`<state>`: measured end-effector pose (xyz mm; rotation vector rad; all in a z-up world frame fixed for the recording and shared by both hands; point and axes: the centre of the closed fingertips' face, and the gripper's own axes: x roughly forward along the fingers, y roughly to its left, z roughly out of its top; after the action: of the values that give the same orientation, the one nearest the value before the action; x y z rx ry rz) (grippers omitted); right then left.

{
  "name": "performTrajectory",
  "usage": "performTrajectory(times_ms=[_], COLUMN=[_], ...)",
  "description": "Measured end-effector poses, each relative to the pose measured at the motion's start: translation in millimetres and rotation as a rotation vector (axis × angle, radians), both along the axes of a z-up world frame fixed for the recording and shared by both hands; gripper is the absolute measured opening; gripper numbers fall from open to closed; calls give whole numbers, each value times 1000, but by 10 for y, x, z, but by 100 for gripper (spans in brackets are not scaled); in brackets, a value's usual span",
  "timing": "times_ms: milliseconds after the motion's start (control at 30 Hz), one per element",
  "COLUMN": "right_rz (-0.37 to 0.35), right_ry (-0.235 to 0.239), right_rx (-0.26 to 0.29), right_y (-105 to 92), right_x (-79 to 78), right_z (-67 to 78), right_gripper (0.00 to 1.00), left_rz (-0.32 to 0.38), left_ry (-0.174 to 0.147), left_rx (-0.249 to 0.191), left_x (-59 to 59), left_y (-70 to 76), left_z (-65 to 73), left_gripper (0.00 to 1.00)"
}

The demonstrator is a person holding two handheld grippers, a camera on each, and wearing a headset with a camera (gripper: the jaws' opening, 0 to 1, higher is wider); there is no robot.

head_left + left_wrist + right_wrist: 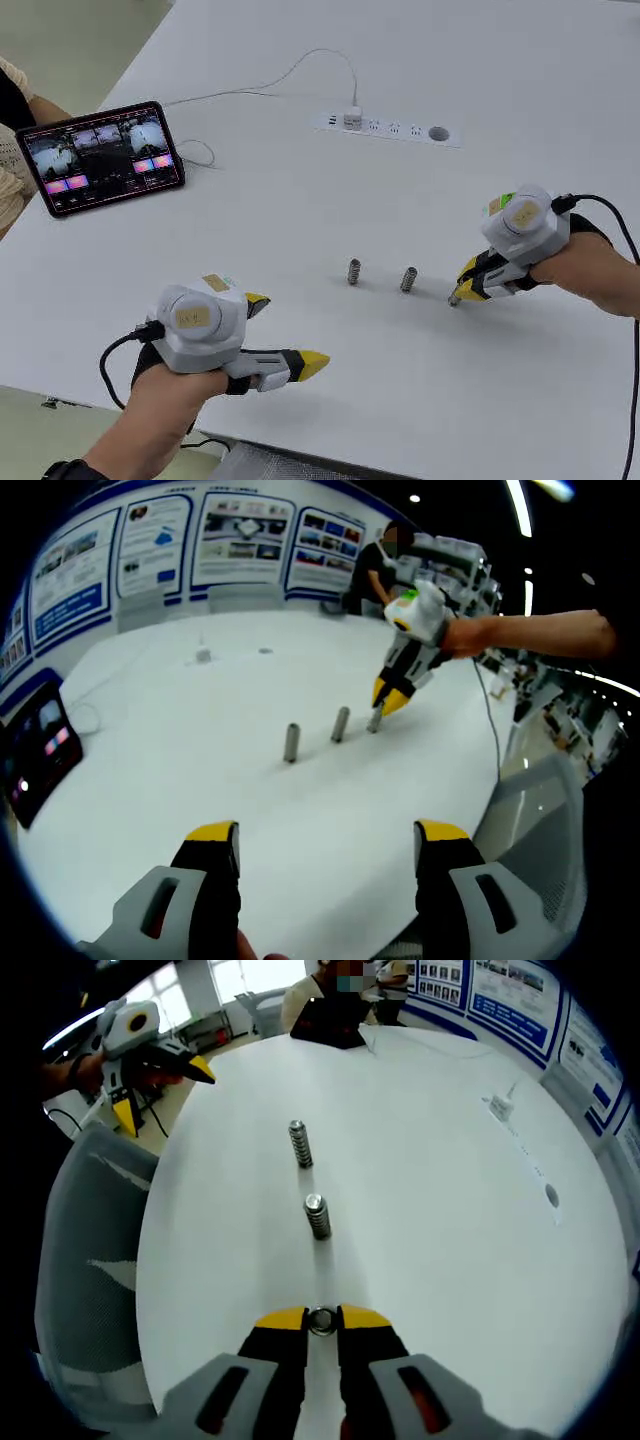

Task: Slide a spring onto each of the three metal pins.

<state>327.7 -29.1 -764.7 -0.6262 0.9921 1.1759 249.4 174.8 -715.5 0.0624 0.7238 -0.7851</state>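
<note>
My right gripper (pixel 320 1317) jaws clamp a pin (pixel 320 1322) at their tips; my left gripper (pixel 325 831) jaws gape, bare tabletop (pixel 180 750) ahead.

First pin (pixel 353 271) and second pin (pixel 408 279), both spring-wrapped, stand upright on white counter (pixel 250 230). Right tool (pixel 463 284) pinches third pin (pixel 454 299). Left tool (pixel 288 333) gapes, well apart.

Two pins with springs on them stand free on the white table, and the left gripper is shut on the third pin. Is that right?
No: it is the right gripper that is shut on the third pin, as the right gripper view shows. The left gripper is open. The two pins with springs do stand free.
</note>
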Motion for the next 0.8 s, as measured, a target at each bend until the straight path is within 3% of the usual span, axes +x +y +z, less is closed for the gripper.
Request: performTrajectory(times_ms=[400, 533, 633, 800], right_rz=[-18, -39, -78, -177], right_ry=[-2, 6, 22, 26], right_rx=[-2, -3, -4, 49], right_y=[-1, -1, -40, -113], right_x=[-21, -32, -69, -122], right_z=[-93, -100, -98, -50], right_gripper=[14, 19, 24, 28], left_rz=[-2, -1, -2, 2], left_ry=[-6, -9, -10, -19], left_rx=[3, 3, -1, -17], left_x=[18, 26, 37, 65], left_y=[9, 16, 16, 1], left_z=[23, 43, 65, 116], left_gripper=[72, 73, 73, 75])
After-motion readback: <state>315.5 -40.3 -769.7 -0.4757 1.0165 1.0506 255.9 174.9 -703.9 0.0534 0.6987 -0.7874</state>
